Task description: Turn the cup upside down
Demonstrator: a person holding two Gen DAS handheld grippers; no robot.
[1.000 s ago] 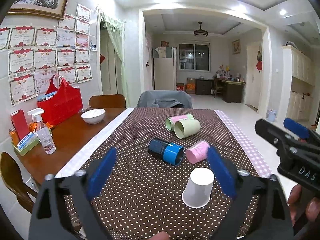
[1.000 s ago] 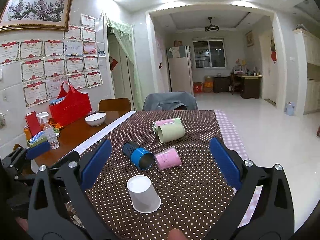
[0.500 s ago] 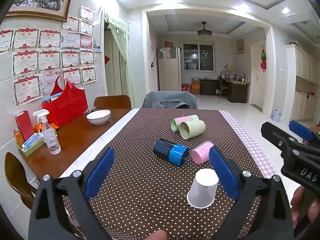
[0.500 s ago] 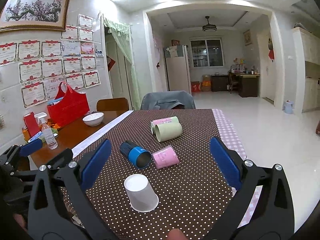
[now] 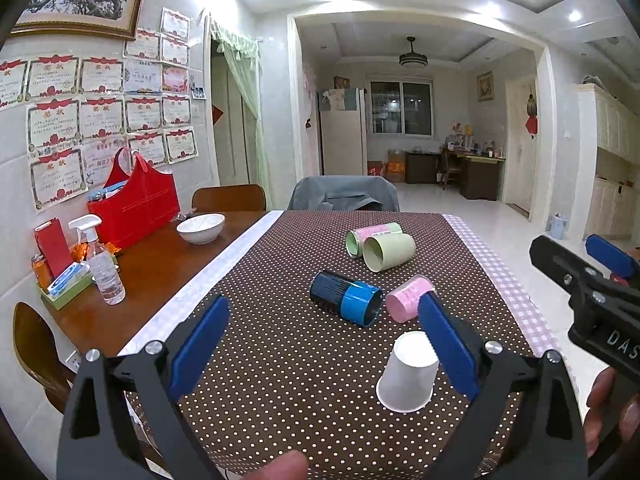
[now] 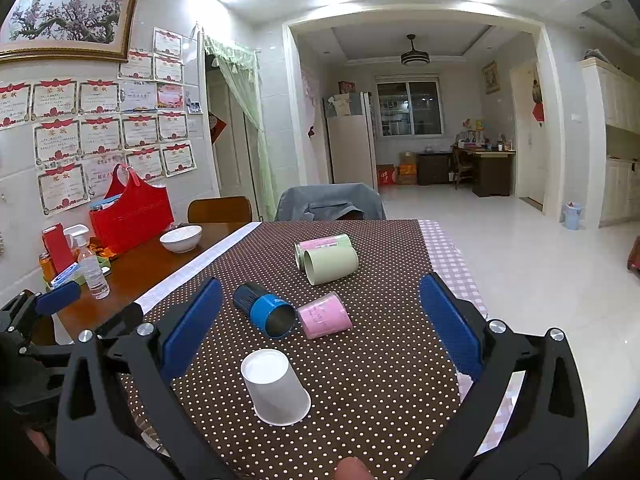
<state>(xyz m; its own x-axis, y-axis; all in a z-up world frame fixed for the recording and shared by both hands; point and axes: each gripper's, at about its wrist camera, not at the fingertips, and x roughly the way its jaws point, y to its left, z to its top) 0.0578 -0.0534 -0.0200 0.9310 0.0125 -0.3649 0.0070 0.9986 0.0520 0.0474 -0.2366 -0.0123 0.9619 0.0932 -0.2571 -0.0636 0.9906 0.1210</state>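
Right claw lettered "DAS"

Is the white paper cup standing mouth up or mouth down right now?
Mouth down. The white paper cup stands on the dotted tablecloth with its wide rim on the cloth and its closed narrow base on top; neither tool touches it.

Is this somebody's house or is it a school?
Most likely a home's dining room: a dining table with a polka-dot cloth, a bowl on it, a fridge behind, and framed award certificates on the wall.
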